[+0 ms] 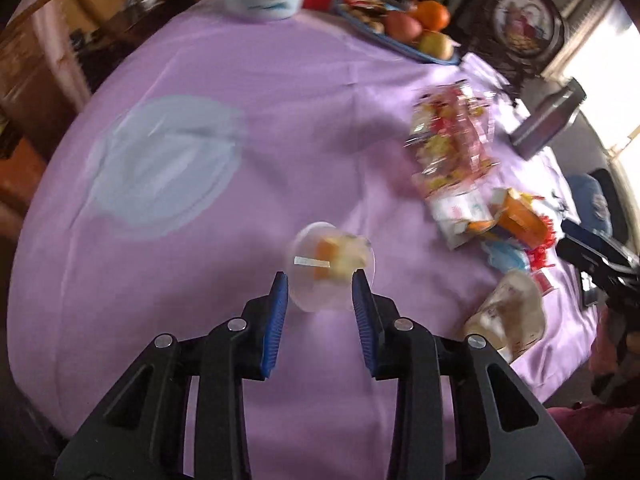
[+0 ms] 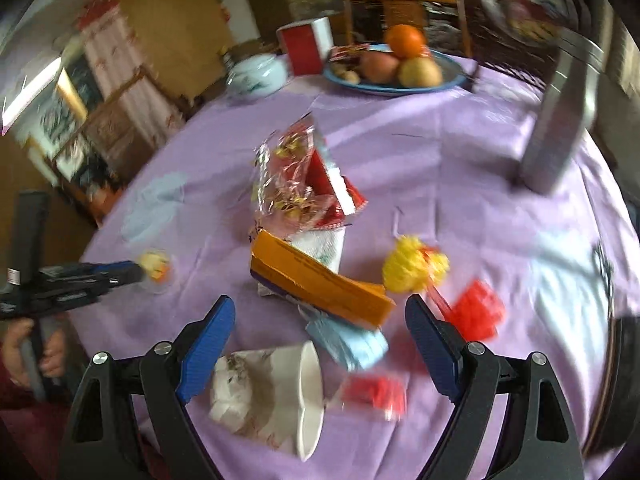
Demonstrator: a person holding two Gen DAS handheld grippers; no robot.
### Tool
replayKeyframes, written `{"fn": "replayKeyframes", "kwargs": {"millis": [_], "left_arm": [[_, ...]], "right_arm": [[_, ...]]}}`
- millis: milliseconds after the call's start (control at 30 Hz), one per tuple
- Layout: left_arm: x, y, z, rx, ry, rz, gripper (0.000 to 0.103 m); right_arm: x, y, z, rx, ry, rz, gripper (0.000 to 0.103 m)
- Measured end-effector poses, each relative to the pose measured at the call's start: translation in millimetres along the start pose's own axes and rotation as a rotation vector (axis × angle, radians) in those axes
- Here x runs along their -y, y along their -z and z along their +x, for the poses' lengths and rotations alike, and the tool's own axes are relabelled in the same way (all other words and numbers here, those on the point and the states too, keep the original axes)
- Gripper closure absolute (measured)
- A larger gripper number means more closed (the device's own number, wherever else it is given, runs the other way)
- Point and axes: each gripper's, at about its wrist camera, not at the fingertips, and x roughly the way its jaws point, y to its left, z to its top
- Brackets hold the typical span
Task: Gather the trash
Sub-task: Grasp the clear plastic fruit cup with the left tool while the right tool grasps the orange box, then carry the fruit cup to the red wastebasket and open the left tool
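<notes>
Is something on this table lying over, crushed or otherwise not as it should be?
Yes. The paper cup lies on its side, crumpled, below the right tool. Beside it the orange box is torn open and tilted on a heap of wrappers. The left tool is closed on a clear plastic cup of scraps.
</notes>
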Motion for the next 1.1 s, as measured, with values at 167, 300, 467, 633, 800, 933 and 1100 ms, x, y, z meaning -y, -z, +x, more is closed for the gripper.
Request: {"fn": "replayKeyframes", "kwargs": {"millis": [167, 300, 467, 633, 800, 933, 1100], "left_arm": [[-6, 14, -2, -0.023, -0.063, -0.009, 0.048], [-6, 14, -8, -0.002, -0.112, 0.024, 0.022], [-3, -3, 3, -0.013, -0.103, 0.051, 0.021], [2, -16, 34, -0.062, -0.100, 0.070, 0.024], [5, -21, 40, -0.056, -0.038, 0.085, 0.047], [9, -23, 17, 0.009, -0.006, 0.097, 0.047], [1, -26, -17, 0.082, 0.005, 0.049, 0.047]], "right_arm": [[-5, -6, 31, -0.074, 0.048, -0.091, 0.018], [-4, -7, 38, -0.101, 0.017, -0.096, 0.059], [-1, -7, 13, -0.049, -0.060, -0.015, 0.094], [3, 3, -3, -0.040, -0.062, 0.027, 0.094], [10, 20, -14, -0.036, -0.081, 0.102, 0.094], [5, 21, -27, 0.002, -0.094, 0.093, 0.094], [-7, 6, -46, 0.073, -0.158, 0.059, 0.095]]}}
